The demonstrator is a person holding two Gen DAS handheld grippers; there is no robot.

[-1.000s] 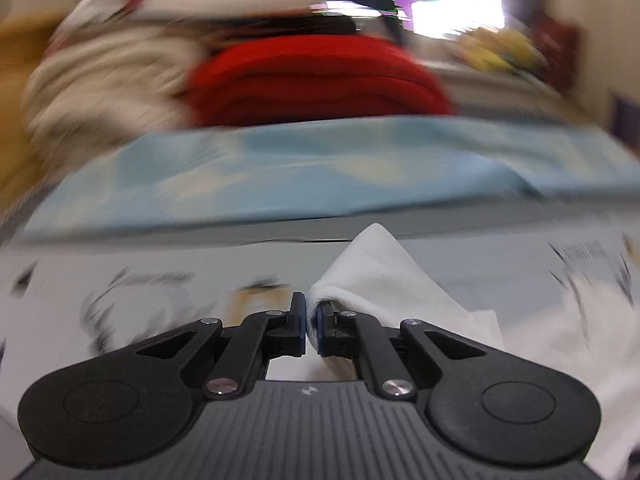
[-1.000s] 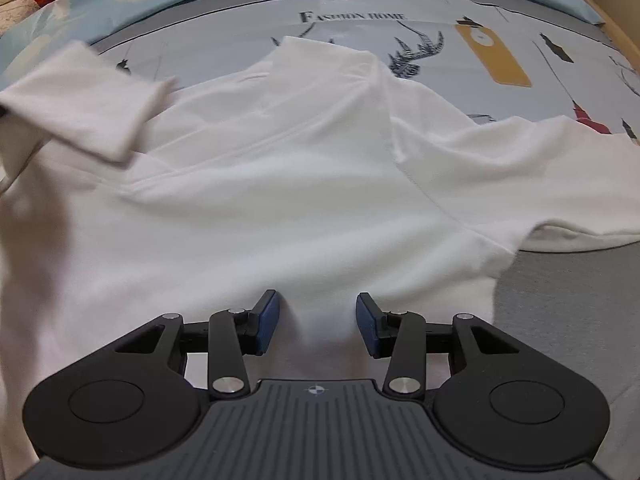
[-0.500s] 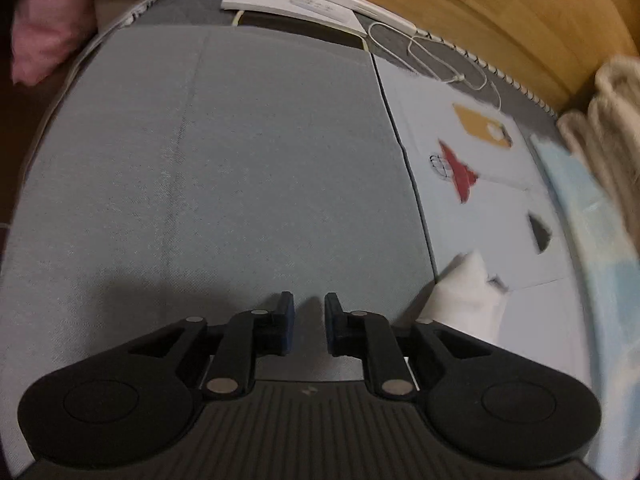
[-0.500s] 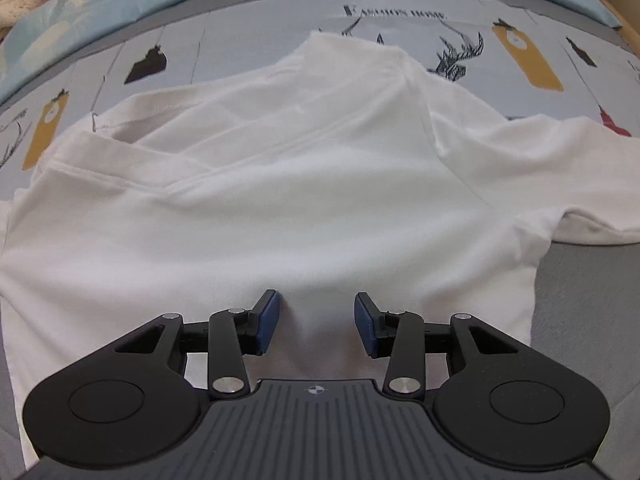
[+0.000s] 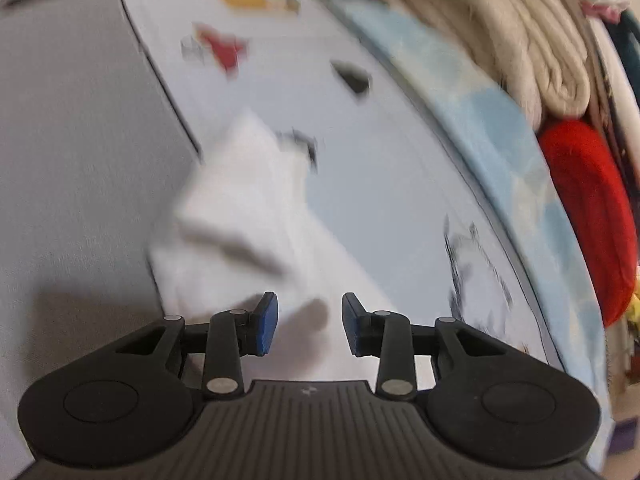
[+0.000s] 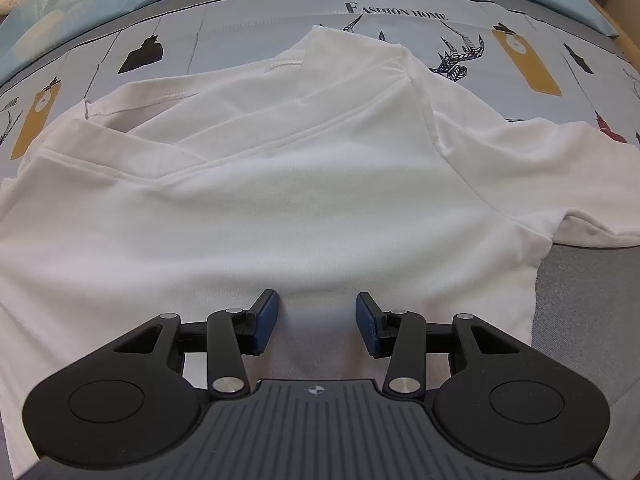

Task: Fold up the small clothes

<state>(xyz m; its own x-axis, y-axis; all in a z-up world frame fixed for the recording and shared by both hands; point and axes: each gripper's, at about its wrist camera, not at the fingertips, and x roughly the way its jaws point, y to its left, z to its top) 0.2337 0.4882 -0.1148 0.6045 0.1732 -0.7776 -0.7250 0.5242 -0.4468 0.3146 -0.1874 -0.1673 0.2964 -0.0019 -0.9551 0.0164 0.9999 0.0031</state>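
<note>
I see the small white cotton T-shirt (image 6: 304, 200) spread on the pale blue printed bedsheet (image 6: 248, 8), one sleeve folded in across the chest and the other sleeve reaching out to the right onto the grey textured mat (image 6: 592, 300). My right gripper (image 6: 316, 322) points steeply down over the shirt's lower body; its blue pads stand apart, with flat cloth lying under the gap and nothing pinched. My left gripper (image 5: 308, 324) hangs over the shirt's sleeve edge (image 5: 240, 208), where the sheet meets the grey mat. Its jaws are opening, with only the cloth's surface beneath the gap and nothing clamped. That view is blurred. Along its right edge lie a folded cream blanket (image 5: 500, 40) and a red blanket (image 5: 592, 216) on a light blue patterned cover (image 5: 500, 132).
</note>
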